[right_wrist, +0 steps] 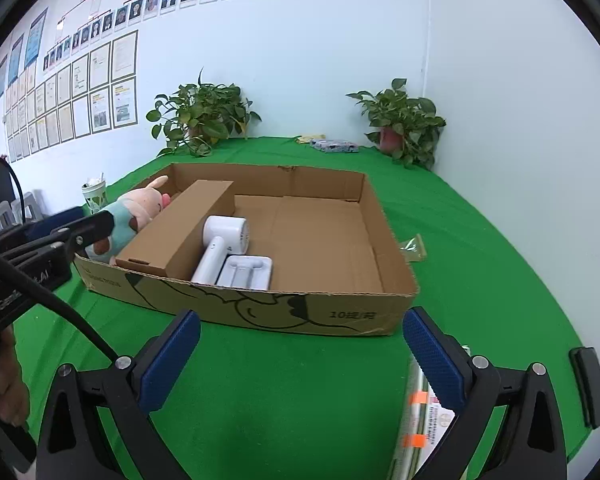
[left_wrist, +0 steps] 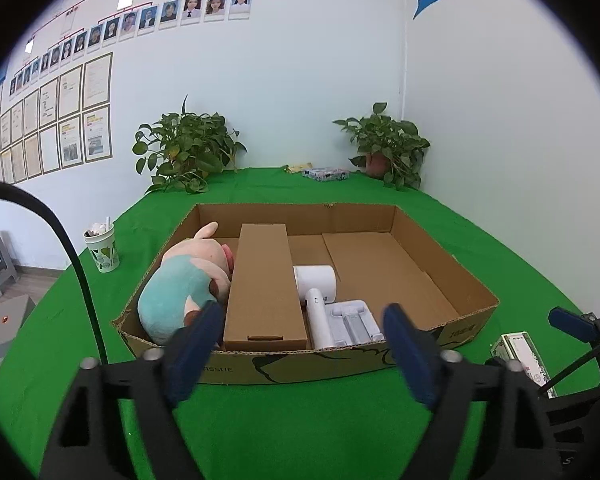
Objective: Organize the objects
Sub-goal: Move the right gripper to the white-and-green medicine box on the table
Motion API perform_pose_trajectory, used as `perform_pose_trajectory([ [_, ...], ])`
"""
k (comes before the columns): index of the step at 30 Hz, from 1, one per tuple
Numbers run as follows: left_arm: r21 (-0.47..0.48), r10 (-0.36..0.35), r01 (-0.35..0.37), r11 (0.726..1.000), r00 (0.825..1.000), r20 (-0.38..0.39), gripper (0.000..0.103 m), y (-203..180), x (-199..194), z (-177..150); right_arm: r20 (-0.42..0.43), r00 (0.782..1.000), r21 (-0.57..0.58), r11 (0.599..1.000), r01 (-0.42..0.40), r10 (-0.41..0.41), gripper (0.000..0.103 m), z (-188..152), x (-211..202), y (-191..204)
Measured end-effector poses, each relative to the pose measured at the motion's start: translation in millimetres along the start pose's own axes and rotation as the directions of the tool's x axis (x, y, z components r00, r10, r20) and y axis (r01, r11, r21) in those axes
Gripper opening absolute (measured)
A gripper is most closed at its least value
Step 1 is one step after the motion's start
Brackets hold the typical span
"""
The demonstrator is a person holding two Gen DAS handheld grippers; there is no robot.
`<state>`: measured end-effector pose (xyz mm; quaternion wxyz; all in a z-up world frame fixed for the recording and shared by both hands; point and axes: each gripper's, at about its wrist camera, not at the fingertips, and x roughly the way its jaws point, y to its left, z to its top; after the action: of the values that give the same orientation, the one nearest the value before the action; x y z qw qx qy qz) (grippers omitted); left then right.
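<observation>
A shallow cardboard tray [left_wrist: 476, 284] [right_wrist: 392, 256] lies on the green table. It holds a plush pig [left_wrist: 184, 280] [right_wrist: 134, 210] at the left, a long brown carton [left_wrist: 262, 284] [right_wrist: 180, 224], a white hair dryer [left_wrist: 316, 292] [right_wrist: 224, 240] and a white moulded insert [left_wrist: 352, 322] [right_wrist: 246, 272]. My left gripper [left_wrist: 300, 344] is open and empty just before the tray's near wall. My right gripper [right_wrist: 302, 350] is open and empty; a small white box [right_wrist: 422, 420] [left_wrist: 526, 354] lies on the table by its right finger.
Two potted plants [left_wrist: 188, 148] [left_wrist: 388, 148] stand at the back by the wall. A flat patterned packet [left_wrist: 326, 174] lies between them. A paper cup [left_wrist: 102, 248] stands left of the tray. A clear wrapper [right_wrist: 414, 246] lies right of the tray.
</observation>
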<state>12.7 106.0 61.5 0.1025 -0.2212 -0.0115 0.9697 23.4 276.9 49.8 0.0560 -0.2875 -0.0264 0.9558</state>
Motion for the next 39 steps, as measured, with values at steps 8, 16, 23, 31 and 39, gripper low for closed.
perform_pose_trajectory([
  [8,-0.01,0.006,-0.006,1.0,1.0,-0.012,0.087,11.3,-3.8,-6.9,-0.014,1.0,0.069,0.998,-0.01,0.011,0.102,-21.8,-5.4,-36.0],
  [16,0.009,-0.047,0.048,0.999,0.996,-0.079,0.087,15.4,-2.5,-28.0,-0.109,0.986,0.077,0.988,0.133,-0.124,0.102,-56.5,-6.1,-81.0],
  [23,-0.034,-0.146,0.142,0.989,0.974,-0.174,0.087,2.8,13.9,-50.2,-0.364,0.928,0.153,0.978,0.141,-0.077,0.074,-99.6,29.8,-99.8],
  [31,-0.012,-0.207,0.208,0.978,0.961,-0.181,0.087,-5.0,7.2,-47.5,-0.282,0.955,0.018,0.996,-0.085,0.086,0.062,-105.3,17.2,-42.9],
  [39,-0.327,-0.503,0.401,0.856,0.793,-0.343,0.087,12.2,43.3,-68.4,-0.236,0.947,-0.107,0.962,-0.25,0.22,0.102,-115.5,1.0,8.8],
])
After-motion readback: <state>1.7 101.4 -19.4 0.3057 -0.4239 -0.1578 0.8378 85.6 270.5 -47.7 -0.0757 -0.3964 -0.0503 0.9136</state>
